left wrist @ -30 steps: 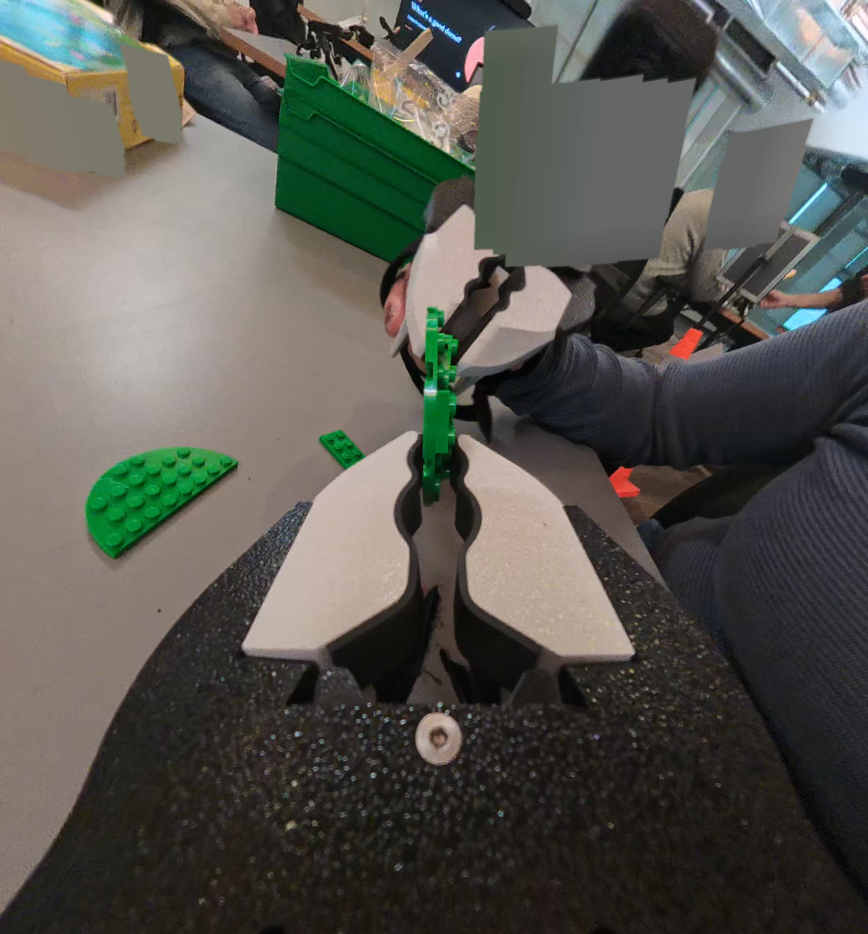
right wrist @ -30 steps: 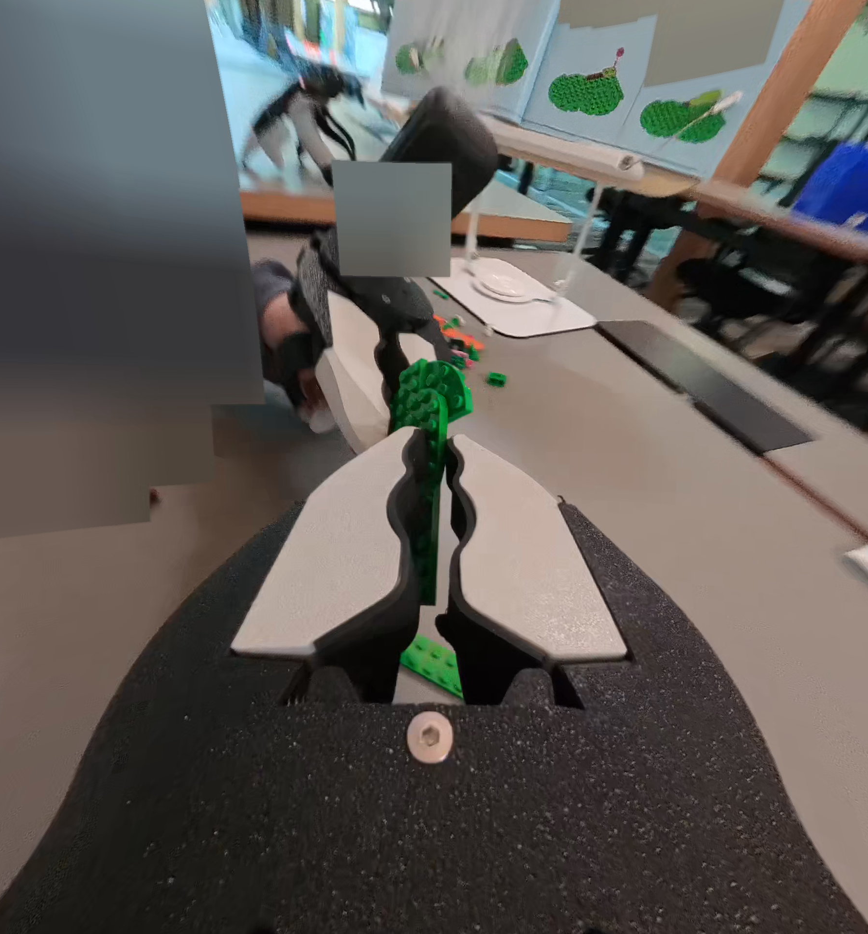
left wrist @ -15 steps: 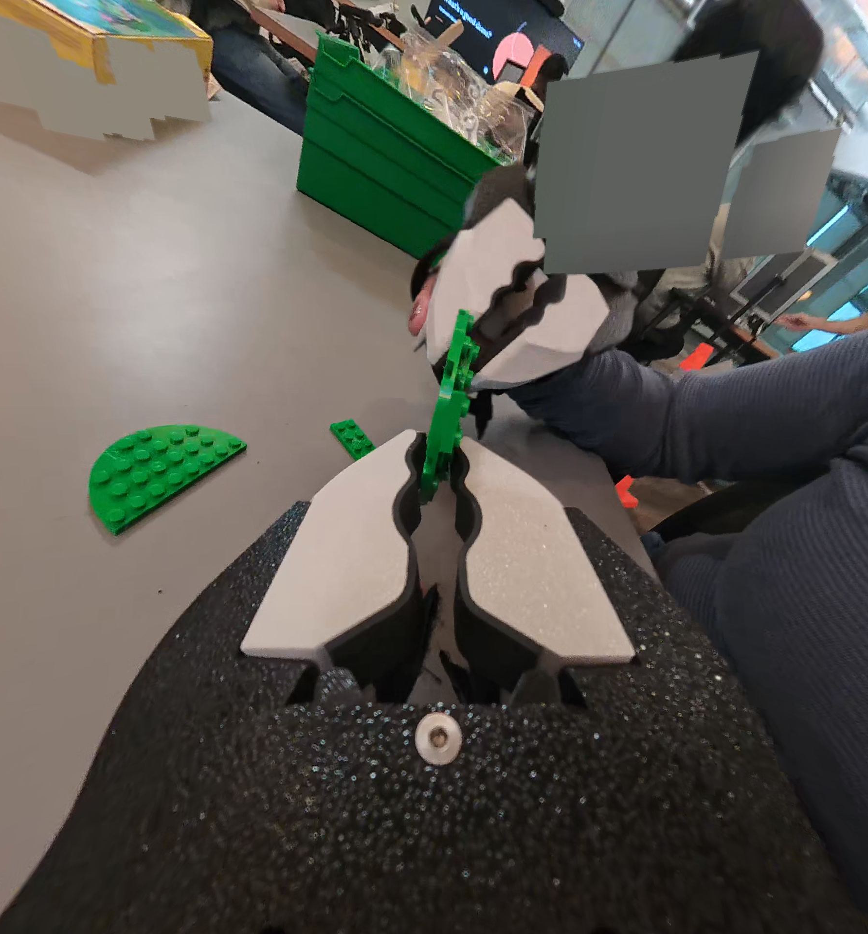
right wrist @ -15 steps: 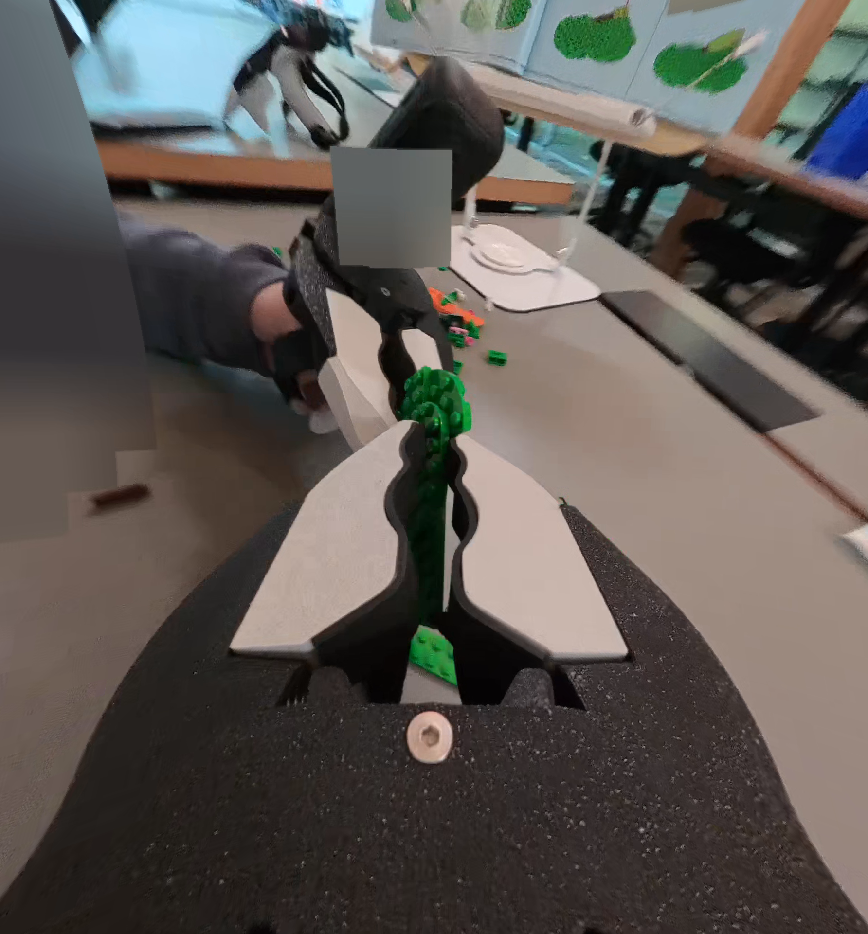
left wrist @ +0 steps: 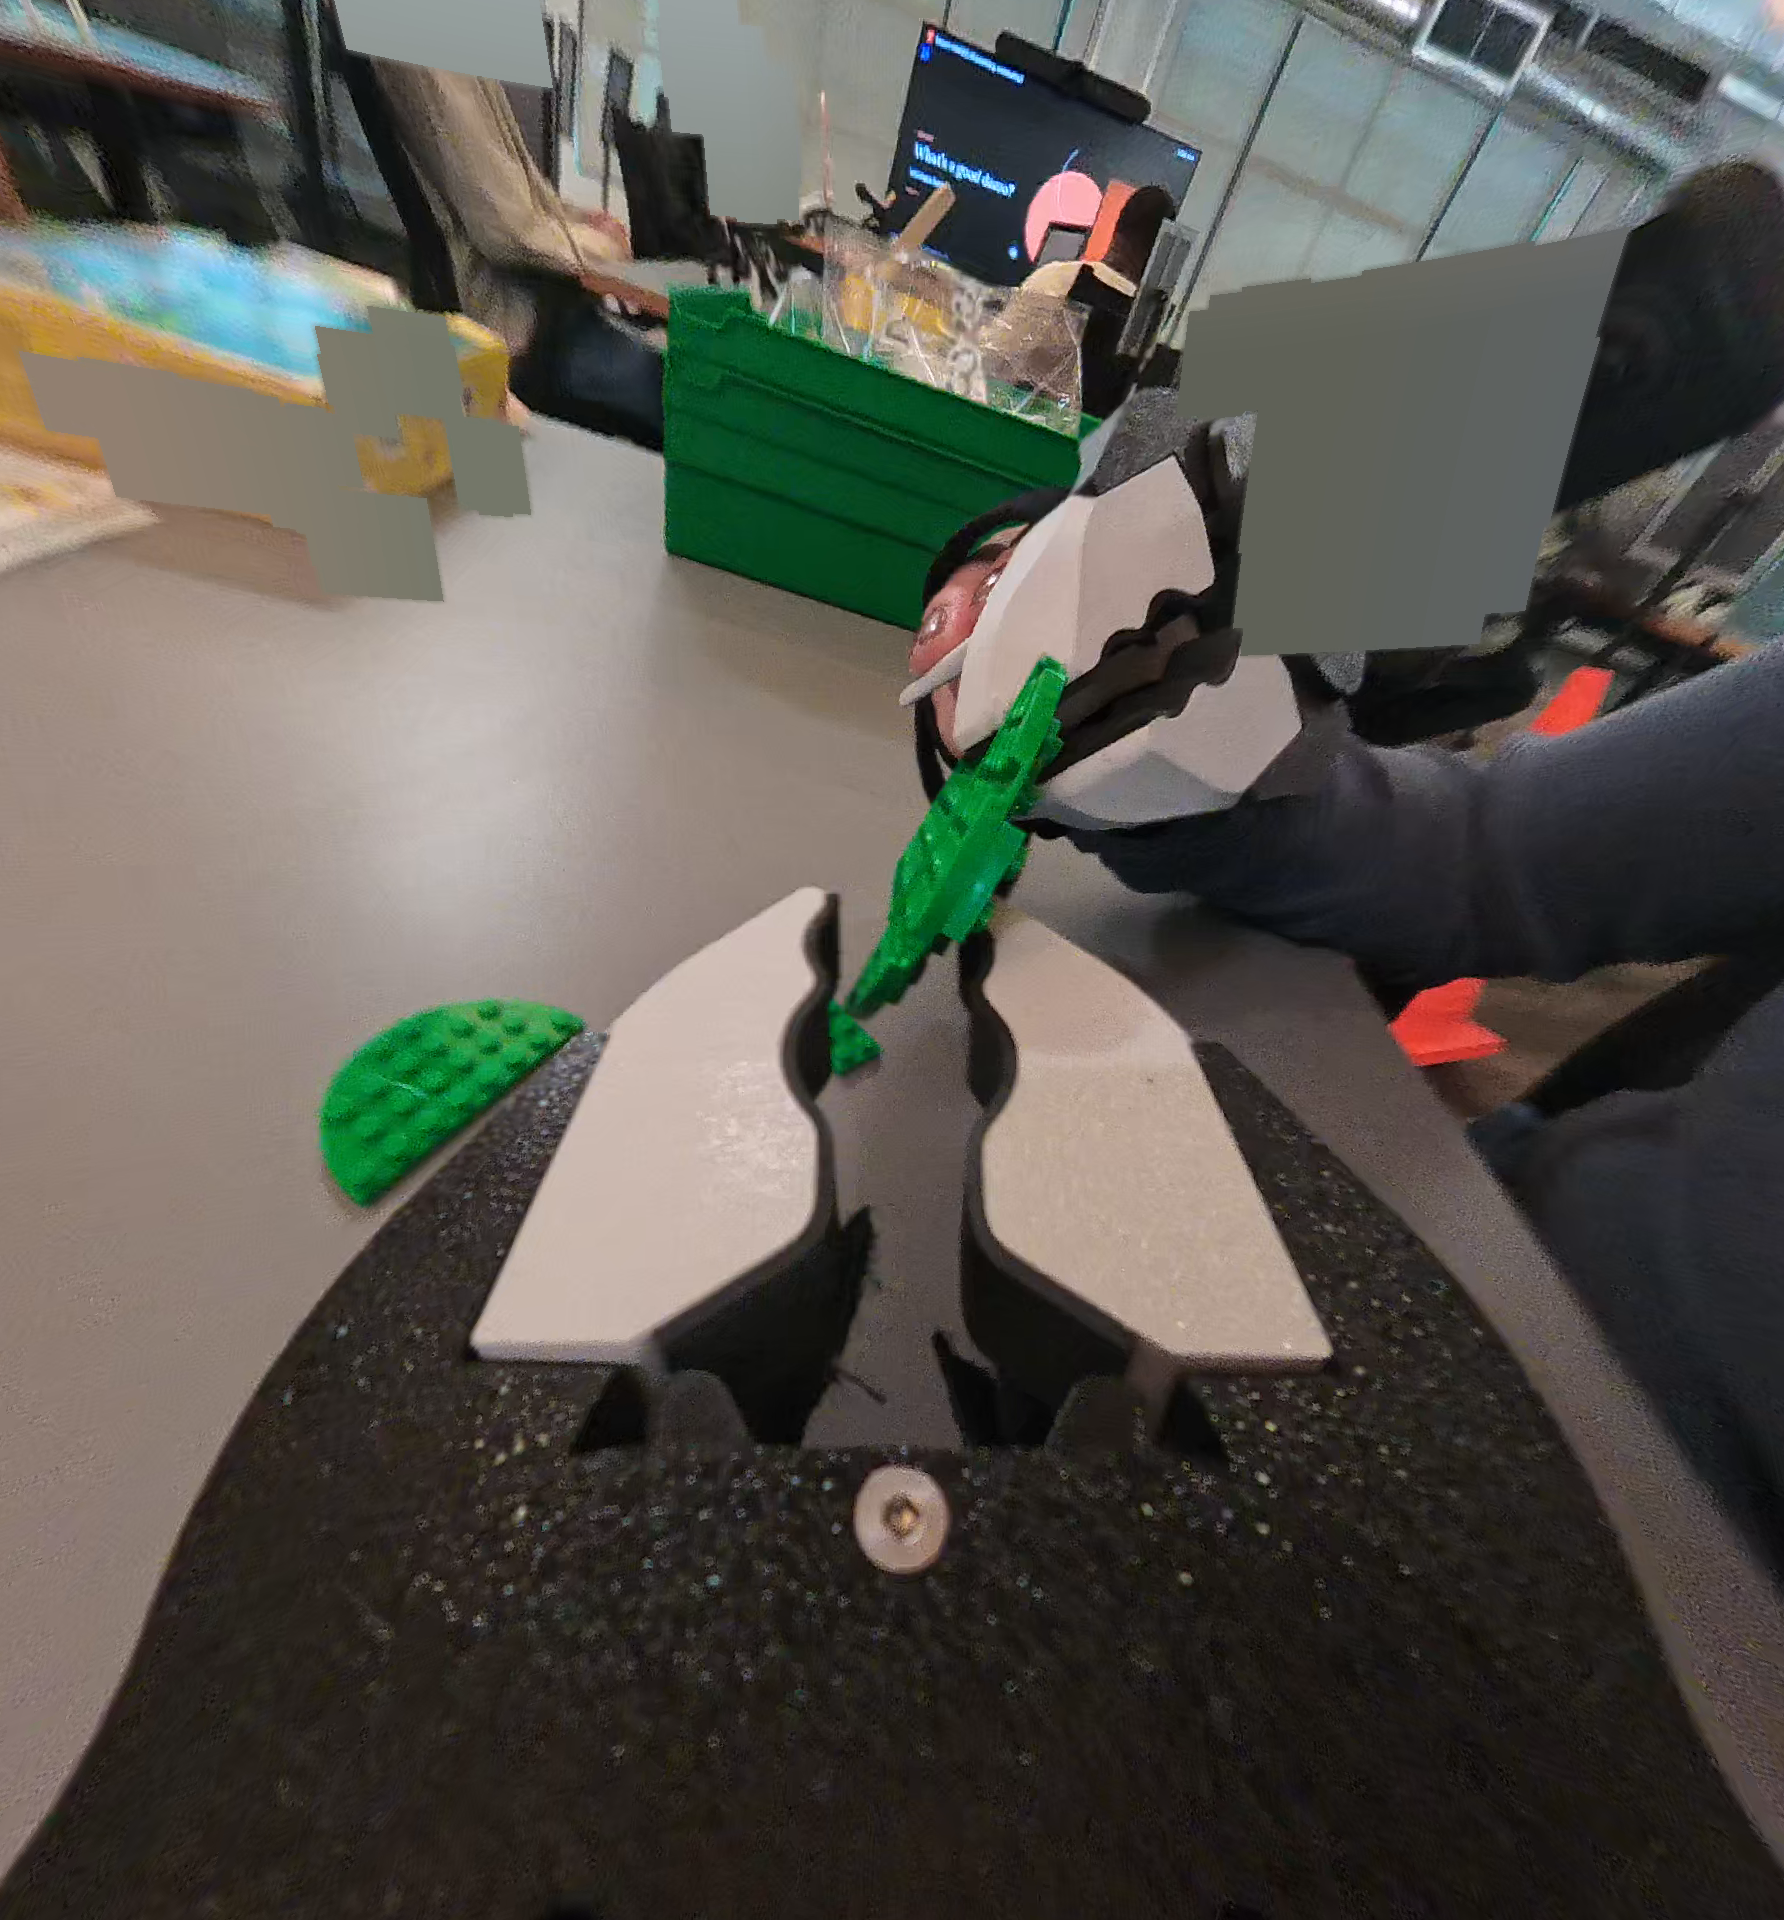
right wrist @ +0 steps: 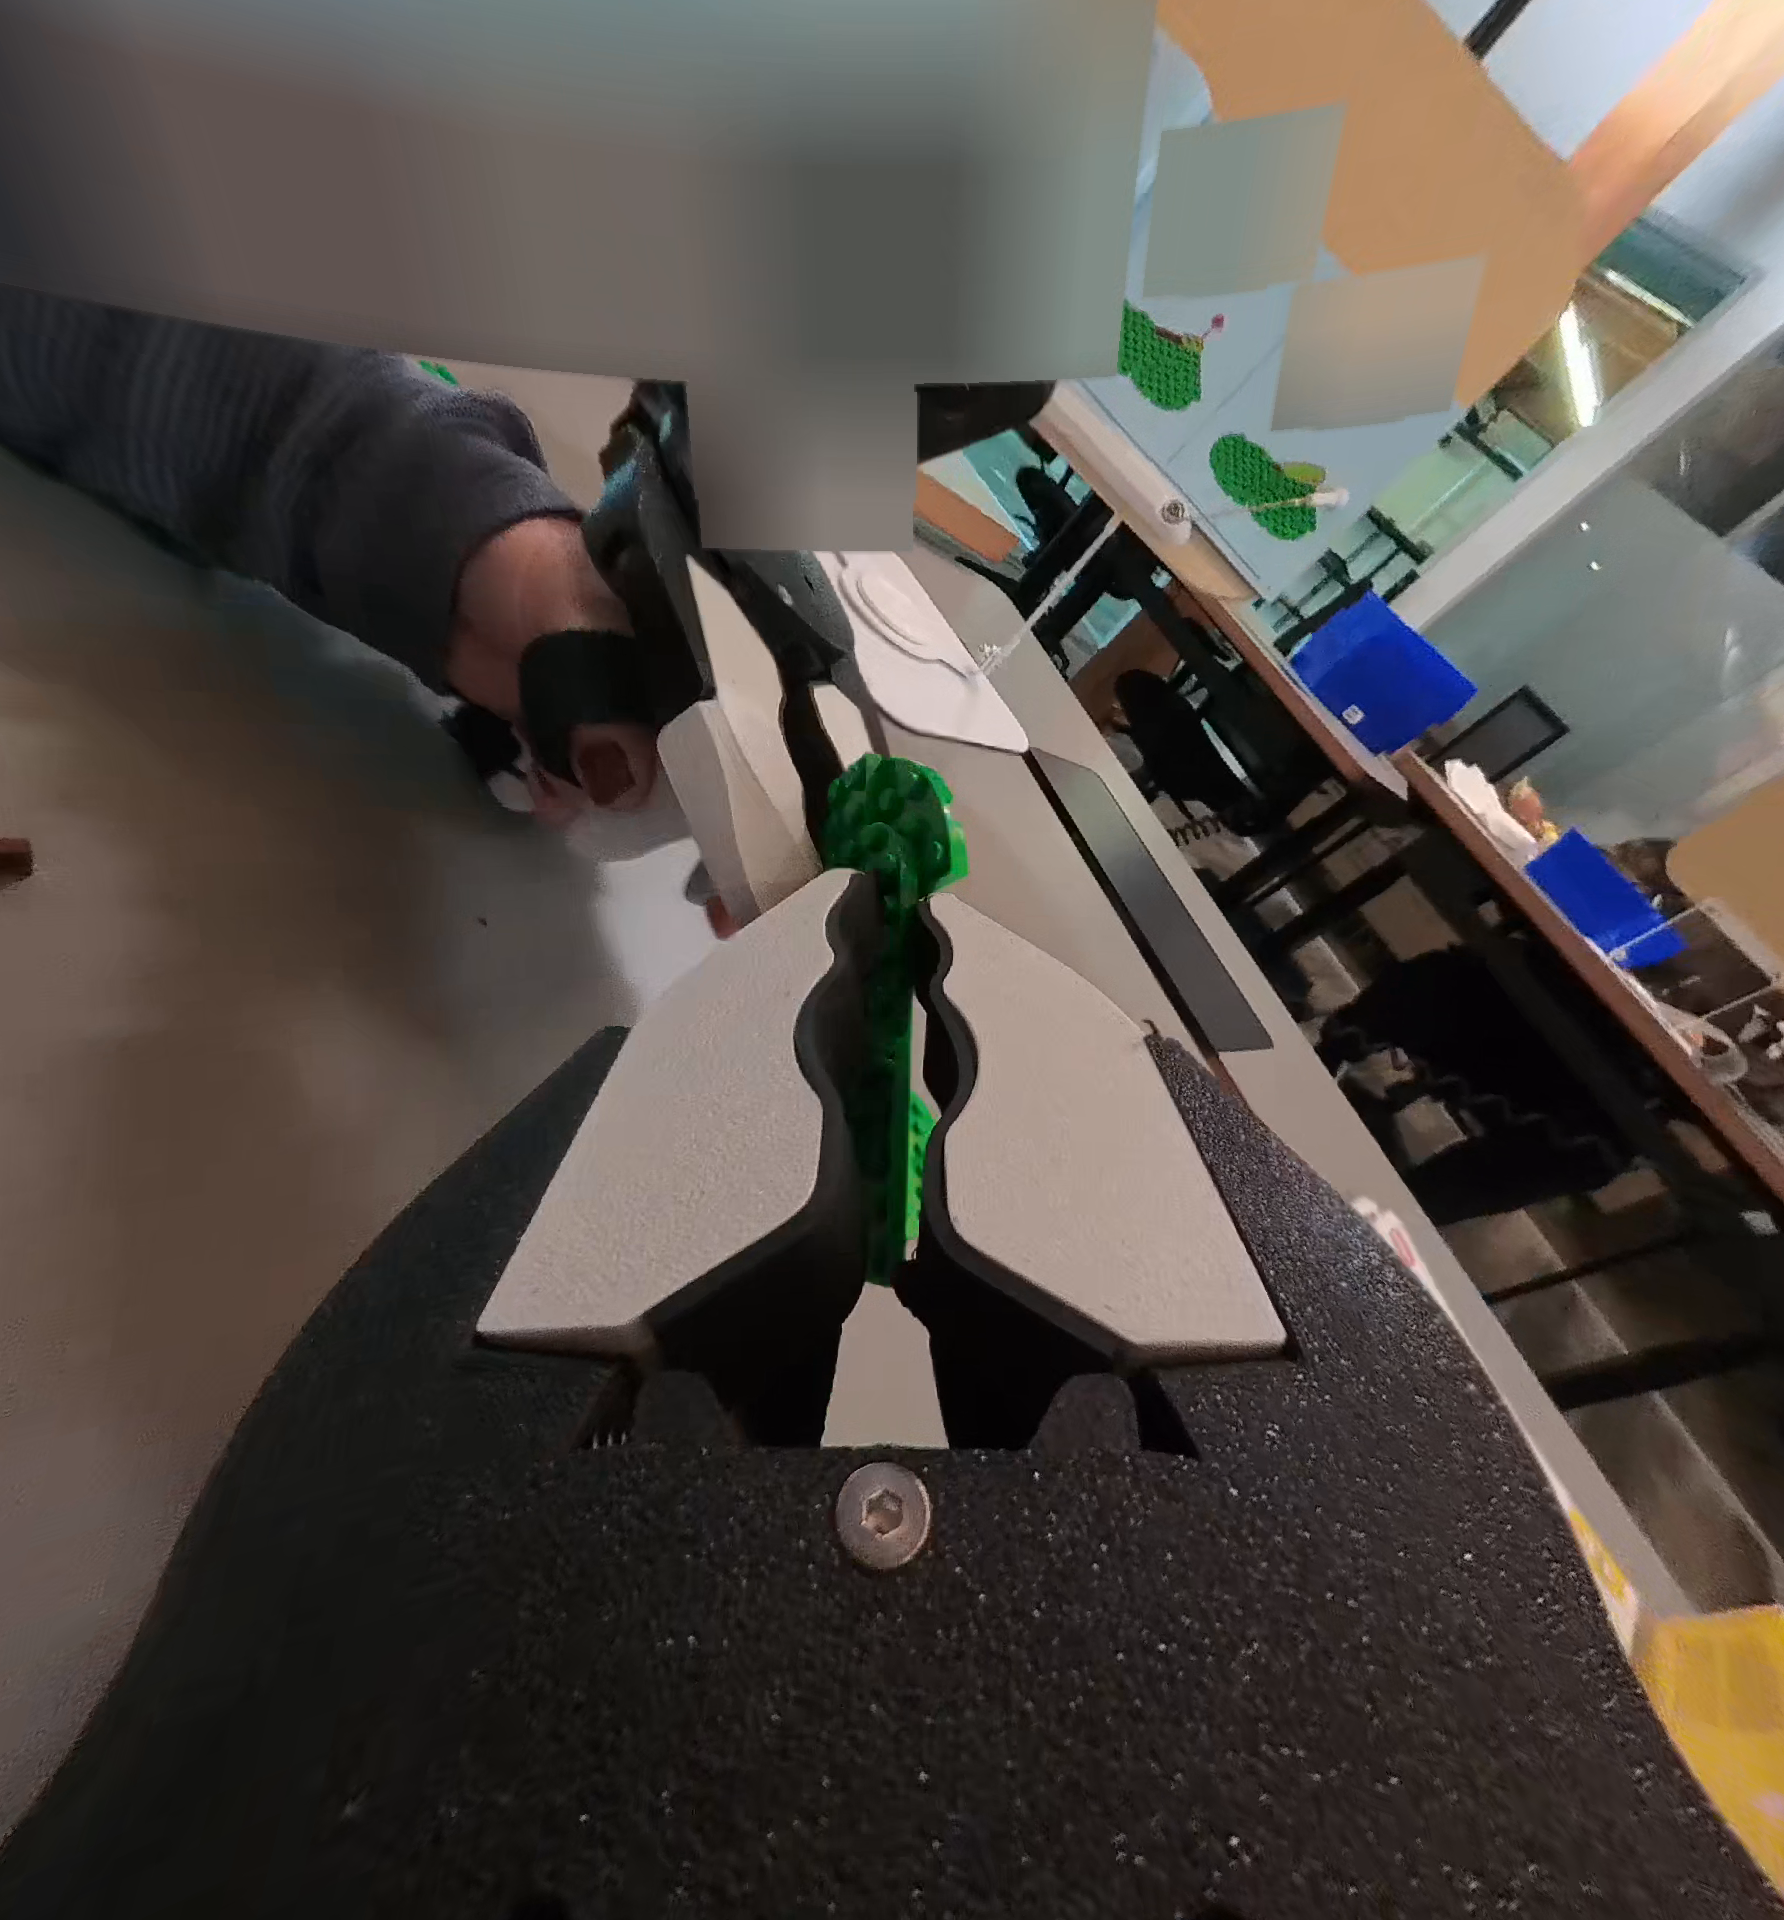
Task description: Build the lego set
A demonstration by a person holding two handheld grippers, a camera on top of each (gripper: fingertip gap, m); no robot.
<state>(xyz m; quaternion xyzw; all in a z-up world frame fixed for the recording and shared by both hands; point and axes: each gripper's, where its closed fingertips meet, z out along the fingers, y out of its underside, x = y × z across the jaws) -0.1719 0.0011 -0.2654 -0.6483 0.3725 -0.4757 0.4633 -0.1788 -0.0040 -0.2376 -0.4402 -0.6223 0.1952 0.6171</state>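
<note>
A green plate assembly (left wrist: 961,831) hangs tilted in the air over the grey table (left wrist: 348,779). My right gripper (right wrist: 893,894) is shut on it, and the plate (right wrist: 888,821) stands edge-on between its fingers. In the left wrist view the right gripper (left wrist: 1064,727) holds the plate's upper end. My left gripper (left wrist: 898,925) is open. The plate's lower tip lies between its jaws, close to the left finger, unclamped. A green half-round plate (left wrist: 431,1091) and a small green plate (left wrist: 852,1044) lie on the table. The left gripper (right wrist: 794,769) shows just beyond the plate.
A green bin (left wrist: 826,488) with clear bags stands at the back. A yellow box (left wrist: 192,312) is far left. The table edge runs at the right, with orange pieces (left wrist: 1444,1023) beyond it. A white tray (right wrist: 929,675) and a black mat (right wrist: 1137,862) lie farther along the table. Both grippers' tips are close together, under 4 cm apart.
My left gripper has opened and let go of the green plate assembly. My right gripper keeps the plate and has tilted it over. Both views have swung.
</note>
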